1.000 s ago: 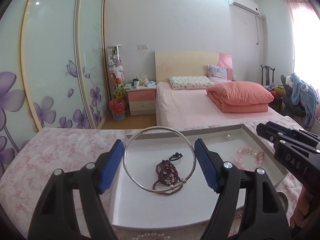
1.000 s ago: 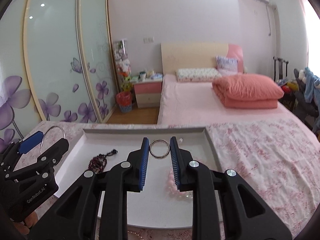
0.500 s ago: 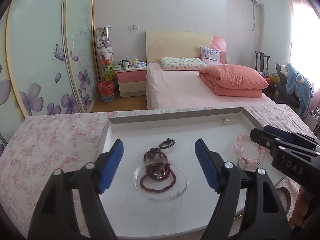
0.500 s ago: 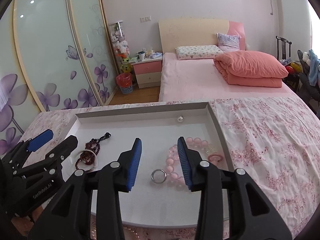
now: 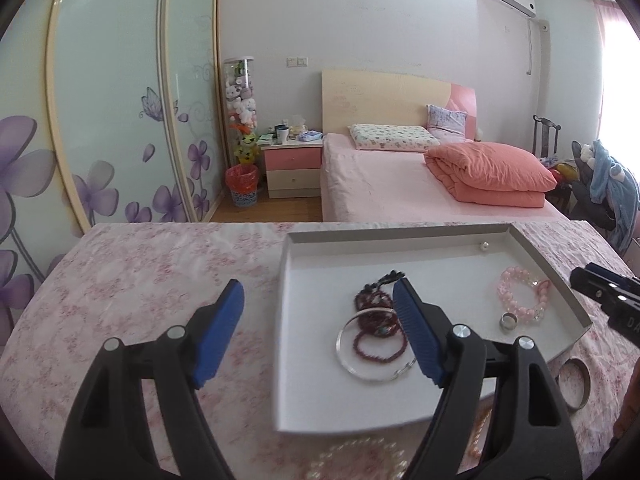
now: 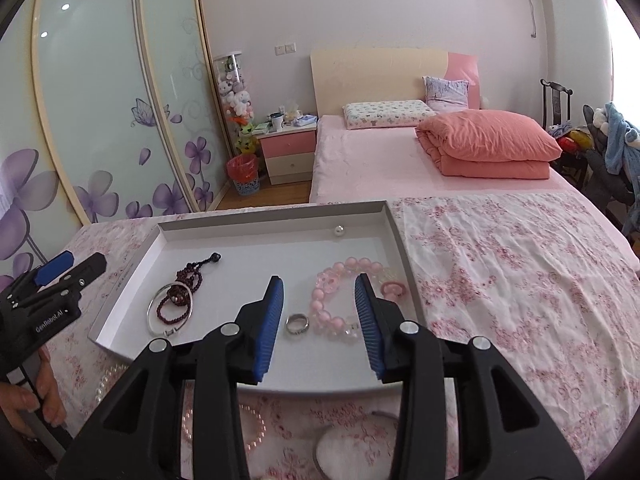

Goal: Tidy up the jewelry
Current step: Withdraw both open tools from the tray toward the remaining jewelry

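Note:
A white tray rests on the flowered tablecloth. In it a silver bangle lies flat around a dark red bead bracelet. Further right are a pink bead bracelet, a small silver ring and a loose pearl. My left gripper hangs open and empty over the tray's left wall. My right gripper is open above the tray, and nothing is gripped. The ring and pink bracelet lie under its jaws, the bangle to the left.
A pearl necklace and a pink bead string lie on the cloth in front of the tray. Another bangle sits at the tray's near right corner. A hand holds the left gripper's handle. A bed stands beyond the table.
The left gripper let go of the silver bangle, which now lies in the tray, and shifted left. The right gripper's jaws widened and released the silver ring, which now rests beside the pink bracelet.

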`<state>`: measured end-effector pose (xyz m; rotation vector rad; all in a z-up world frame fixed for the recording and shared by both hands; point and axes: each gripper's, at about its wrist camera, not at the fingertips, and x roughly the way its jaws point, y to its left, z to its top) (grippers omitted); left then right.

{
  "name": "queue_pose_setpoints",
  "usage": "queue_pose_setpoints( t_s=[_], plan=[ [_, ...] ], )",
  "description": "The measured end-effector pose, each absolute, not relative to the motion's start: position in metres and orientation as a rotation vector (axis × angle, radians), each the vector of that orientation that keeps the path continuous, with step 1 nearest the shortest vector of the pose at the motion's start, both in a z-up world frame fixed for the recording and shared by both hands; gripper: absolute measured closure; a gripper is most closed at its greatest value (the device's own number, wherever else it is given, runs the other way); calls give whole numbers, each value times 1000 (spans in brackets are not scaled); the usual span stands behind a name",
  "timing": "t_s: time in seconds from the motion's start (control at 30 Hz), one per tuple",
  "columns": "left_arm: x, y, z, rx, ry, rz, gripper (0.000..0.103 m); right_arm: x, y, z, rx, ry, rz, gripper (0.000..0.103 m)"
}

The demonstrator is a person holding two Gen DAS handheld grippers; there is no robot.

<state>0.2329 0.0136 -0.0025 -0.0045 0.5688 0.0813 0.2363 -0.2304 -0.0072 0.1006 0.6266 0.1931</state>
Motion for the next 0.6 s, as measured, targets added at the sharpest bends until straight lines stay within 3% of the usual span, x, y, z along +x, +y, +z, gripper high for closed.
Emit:
queue_pose_setpoints(
  t_s=[0.33, 0.6],
  plan=[
    [161, 50, -11, 35, 600, 91, 16, 195, -260, -32, 75, 739, 140, 62],
    [132, 64, -27, 43, 667, 60, 9, 171, -261, -57, 27, 838, 152, 47]
  ],
)
